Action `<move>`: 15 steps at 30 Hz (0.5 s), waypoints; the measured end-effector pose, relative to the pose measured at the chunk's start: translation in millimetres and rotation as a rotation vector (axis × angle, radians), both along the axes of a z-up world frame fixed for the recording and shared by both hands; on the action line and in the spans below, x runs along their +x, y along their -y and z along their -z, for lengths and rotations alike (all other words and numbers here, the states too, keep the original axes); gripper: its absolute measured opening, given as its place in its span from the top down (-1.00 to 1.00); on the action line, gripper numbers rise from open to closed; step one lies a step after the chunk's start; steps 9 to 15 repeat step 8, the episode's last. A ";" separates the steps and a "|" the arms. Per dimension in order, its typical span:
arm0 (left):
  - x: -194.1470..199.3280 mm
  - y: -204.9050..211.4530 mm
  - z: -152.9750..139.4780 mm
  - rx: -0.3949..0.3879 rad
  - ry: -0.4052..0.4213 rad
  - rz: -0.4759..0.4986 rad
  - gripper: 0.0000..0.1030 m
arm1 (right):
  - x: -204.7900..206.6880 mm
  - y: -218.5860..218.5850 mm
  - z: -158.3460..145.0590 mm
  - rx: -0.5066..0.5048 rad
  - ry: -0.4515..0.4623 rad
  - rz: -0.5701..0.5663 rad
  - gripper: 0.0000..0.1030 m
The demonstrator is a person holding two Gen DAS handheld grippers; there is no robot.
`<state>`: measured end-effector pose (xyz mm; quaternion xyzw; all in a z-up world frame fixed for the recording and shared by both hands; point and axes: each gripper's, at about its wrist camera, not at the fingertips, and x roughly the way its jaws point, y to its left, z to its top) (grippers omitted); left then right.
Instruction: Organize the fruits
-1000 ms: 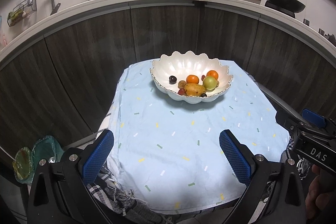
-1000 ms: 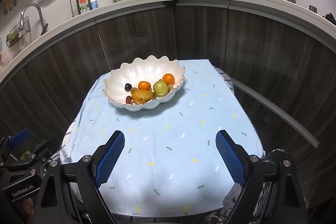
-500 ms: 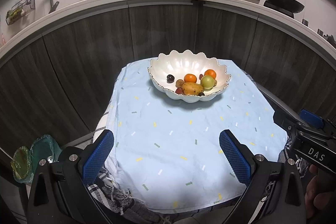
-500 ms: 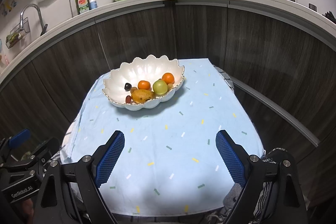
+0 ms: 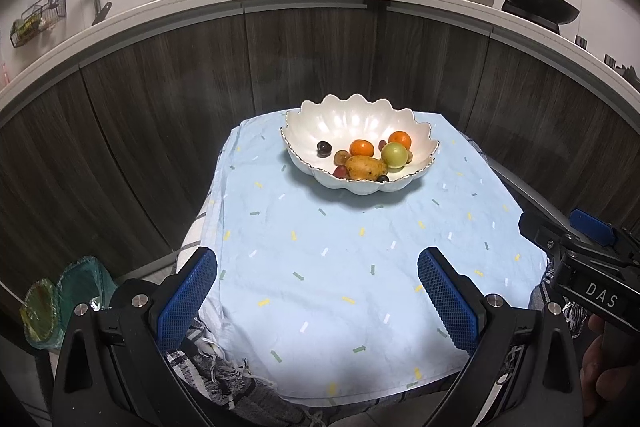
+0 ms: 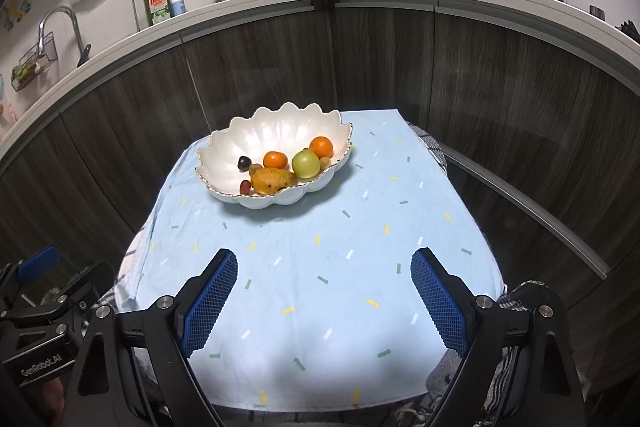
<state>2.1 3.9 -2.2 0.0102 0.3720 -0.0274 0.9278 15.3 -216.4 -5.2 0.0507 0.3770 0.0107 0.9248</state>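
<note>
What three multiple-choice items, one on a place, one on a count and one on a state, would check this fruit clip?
1. Where does the fruit lie?
A. in the white bowl
B. spread over the cloth
C. on the kitchen counter

2. How many orange round fruits are in the bowl?
A. none
B. two
C. five

3. How do the two grippers stand?
A. both shut on fruit
B. one holds the bowl
C. both open and empty

Key:
1 A, every piece sits inside the bowl and the blue cloth carries only the bowl.
2 B, one orange lies beside another.
3 C, the left gripper and right gripper show only cloth between wide-apart pads.
</note>
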 end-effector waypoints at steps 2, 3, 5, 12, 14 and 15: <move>-0.9 1.5 -0.7 0.004 0.006 0.004 -0.99 | 0.1 -0.3 0.6 0.002 -0.001 0.001 -0.74; -1.4 1.9 -1.2 0.005 0.010 0.007 -0.99 | 0.0 -0.7 0.9 0.003 -0.001 0.002 -0.74; -1.7 2.8 -2.0 0.008 0.015 0.009 -0.99 | 0.2 -0.6 1.0 0.005 -0.002 0.004 -0.74; -1.8 3.2 -1.8 0.010 0.016 0.007 -0.99 | -0.4 -2.0 0.9 0.005 0.000 0.006 -0.74; -1.8 3.2 -1.8 0.010 0.016 0.007 -0.99 | -0.4 -2.0 0.9 0.005 0.000 0.006 -0.74; -1.8 3.2 -1.8 0.010 0.016 0.007 -0.99 | -0.4 -2.0 0.9 0.005 0.000 0.006 -0.74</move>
